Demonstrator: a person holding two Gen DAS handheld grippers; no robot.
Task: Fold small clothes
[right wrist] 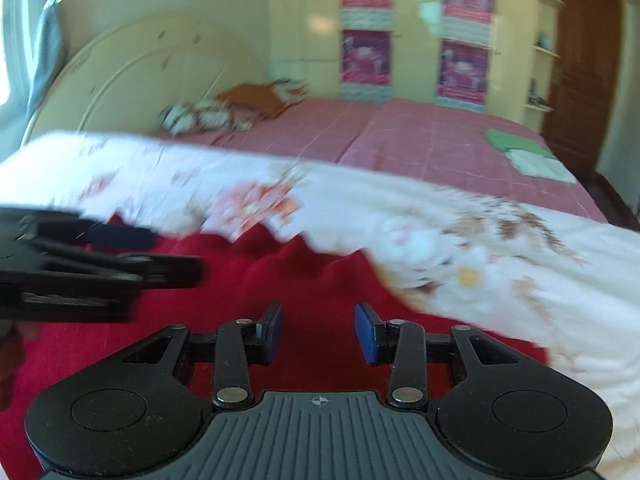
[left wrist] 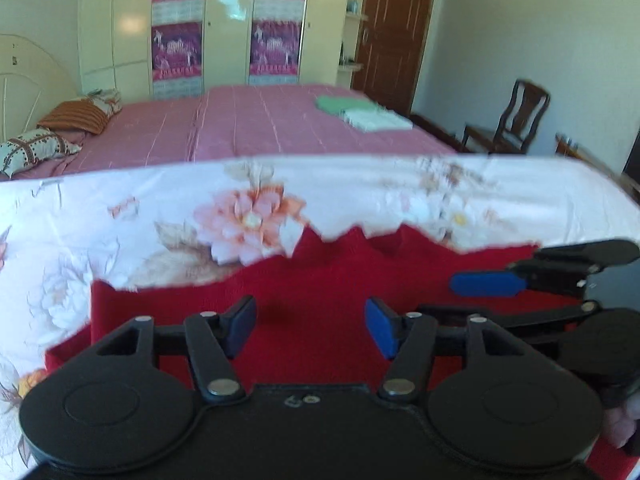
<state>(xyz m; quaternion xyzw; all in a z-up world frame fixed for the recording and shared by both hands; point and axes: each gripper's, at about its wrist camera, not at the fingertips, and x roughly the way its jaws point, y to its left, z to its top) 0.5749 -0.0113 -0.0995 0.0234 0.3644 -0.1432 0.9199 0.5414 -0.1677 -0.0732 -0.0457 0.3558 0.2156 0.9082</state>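
left gripper (left wrist: 311, 327): jaws apart, roughly mid width, nothing between the blue pads (left wrist: 382, 328), only red cloth (left wrist: 320, 280) below them. not gripping.
right gripper (right wrist: 319, 333): jaws apart too, narrower gap, pads (right wrist: 366, 332) clear of the fabric, nothing held.
both grippers side by side over the same red cloth, pointing down at a slant. right one visible at the right edge of the left view, seen side-on, one blue pad showing. left one visible at the left edge of the right view, blurred.
red cloth: lying spread on a white flowered sheet (left wrist: 248, 216), close in front of both grippers. far edge jagged and wavy against the sheet. left edge straight, with a lower flap sticking out toward the left in the left view. looks like a single flat layer in the middle; fold state hard to tell, right view smeared.
flowered sheet covers the near surface, pink and orange blooms.
behind it: bed with pink checked cover (left wrist: 256, 120), well apart from the red cloth. on its far right corner a green folded piece (left wrist: 336, 103) with a white folded piece (left wrist: 376, 119) just beside, touching or overlapping. pillows (left wrist: 76, 118) at the head end, left side.
background: cream wardrobe (left wrist: 224, 20) with purple patterned panels, brown door (left wrist: 394, 32), dark wooden chair (left wrist: 516, 116) at right.
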